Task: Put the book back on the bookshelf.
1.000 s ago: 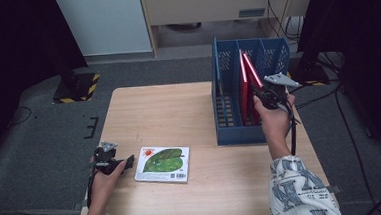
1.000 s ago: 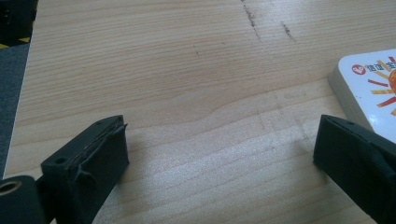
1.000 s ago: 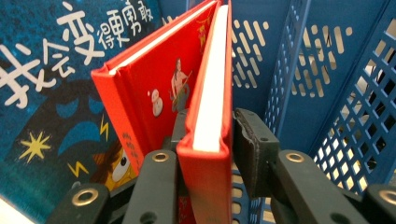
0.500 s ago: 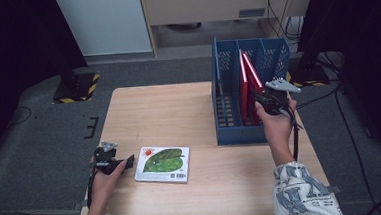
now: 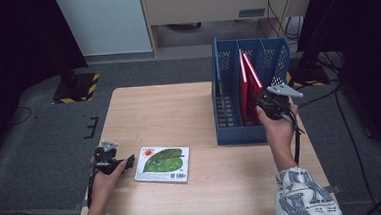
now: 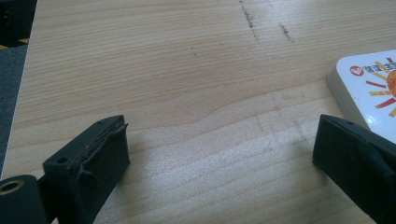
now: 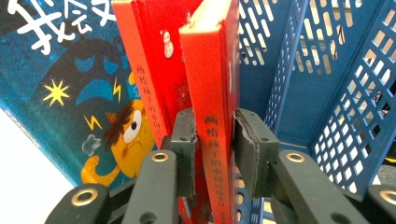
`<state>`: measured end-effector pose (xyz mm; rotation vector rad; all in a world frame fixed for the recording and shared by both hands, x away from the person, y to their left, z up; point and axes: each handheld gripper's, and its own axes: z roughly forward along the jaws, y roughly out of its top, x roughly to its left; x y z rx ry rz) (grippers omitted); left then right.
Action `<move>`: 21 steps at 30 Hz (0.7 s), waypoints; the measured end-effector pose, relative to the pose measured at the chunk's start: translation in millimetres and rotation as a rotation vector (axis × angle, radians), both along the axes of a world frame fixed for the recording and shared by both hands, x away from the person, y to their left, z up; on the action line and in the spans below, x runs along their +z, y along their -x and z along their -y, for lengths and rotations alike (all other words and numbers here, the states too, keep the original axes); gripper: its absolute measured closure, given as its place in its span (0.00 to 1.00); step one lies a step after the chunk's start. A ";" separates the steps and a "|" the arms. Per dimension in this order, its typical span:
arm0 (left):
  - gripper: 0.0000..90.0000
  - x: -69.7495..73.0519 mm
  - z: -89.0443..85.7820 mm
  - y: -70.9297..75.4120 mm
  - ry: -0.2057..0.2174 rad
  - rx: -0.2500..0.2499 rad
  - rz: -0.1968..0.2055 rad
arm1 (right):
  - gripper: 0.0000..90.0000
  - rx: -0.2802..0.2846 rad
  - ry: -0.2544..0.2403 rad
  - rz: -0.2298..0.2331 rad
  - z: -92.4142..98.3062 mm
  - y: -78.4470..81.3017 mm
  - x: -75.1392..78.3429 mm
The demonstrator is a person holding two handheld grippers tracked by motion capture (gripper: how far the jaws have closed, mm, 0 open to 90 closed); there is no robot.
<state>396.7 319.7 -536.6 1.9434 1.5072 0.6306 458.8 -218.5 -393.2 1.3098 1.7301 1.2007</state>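
Observation:
A blue slotted rack (image 5: pixel 230 130) stands at the table's right side with two red books (image 5: pixel 249 79) upright in it. My right gripper (image 5: pixel 267 103) is at the rack's right compartment, shut on the spine of the nearer red book (image 7: pixel 215 93). A second red book (image 7: pixel 149 60) leans just beside it. My left gripper (image 5: pixel 126 161) rests open on the table near the front left, its jaws wide apart (image 6: pixel 219 154) with bare wood between them. A flat book with a green cover (image 5: pixel 163 164) lies just right of it, its corner (image 6: pixel 369 88) close to one jaw.
A blue picture book with a yellow cartoon face (image 7: pixel 70 93) stands at the left in the right gripper view. The rack's perforated wall (image 7: pixel 327 93) rises close on the right. The wooden table (image 5: pixel 169 114) has open surface left of the rack.

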 end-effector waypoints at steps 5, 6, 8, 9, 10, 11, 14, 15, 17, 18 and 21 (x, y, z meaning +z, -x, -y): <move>0.03 0.0 0.1 0.0 0.000 -0.001 0.000 | 0.77 0.008 0.006 -0.004 1.0 2.9 -2.8; 0.03 0.0 0.1 0.0 0.000 -0.001 0.000 | 0.77 0.009 0.006 -0.006 1.1 3.6 -3.5; 0.03 0.0 0.1 0.0 0.000 -0.002 0.000 | 0.77 0.011 0.004 -0.008 1.3 5.5 -5.0; 0.03 0.0 0.1 0.0 0.000 -0.002 0.000 | 0.77 0.010 0.006 -0.008 1.3 6.2 -6.2; 0.03 0.0 0.1 -0.1 0.000 -0.003 0.000 | 0.77 0.012 0.007 -0.008 1.5 7.0 -7.2; 0.03 0.0 0.1 -0.2 0.000 -0.003 0.000 | 0.77 0.013 0.006 -0.009 1.4 7.9 -8.2; 0.03 0.0 0.1 -0.2 0.000 -0.003 0.000 | 0.76 0.016 0.007 -0.014 1.5 8.6 -10.4; 0.03 0.0 0.1 -0.2 0.000 -0.004 0.000 | 0.76 0.019 0.010 -0.017 1.6 9.1 -12.0; 0.03 0.0 0.2 -0.2 0.000 -0.004 0.000 | 0.76 0.024 0.019 -0.021 1.9 9.2 -13.5; 0.03 0.0 0.1 -0.2 0.000 -0.004 0.000 | 0.76 0.024 0.020 -0.023 1.9 9.3 -14.5; 0.03 0.0 0.1 -0.2 0.000 -0.004 0.000 | 0.77 0.026 0.024 -0.033 2.2 9.5 -17.3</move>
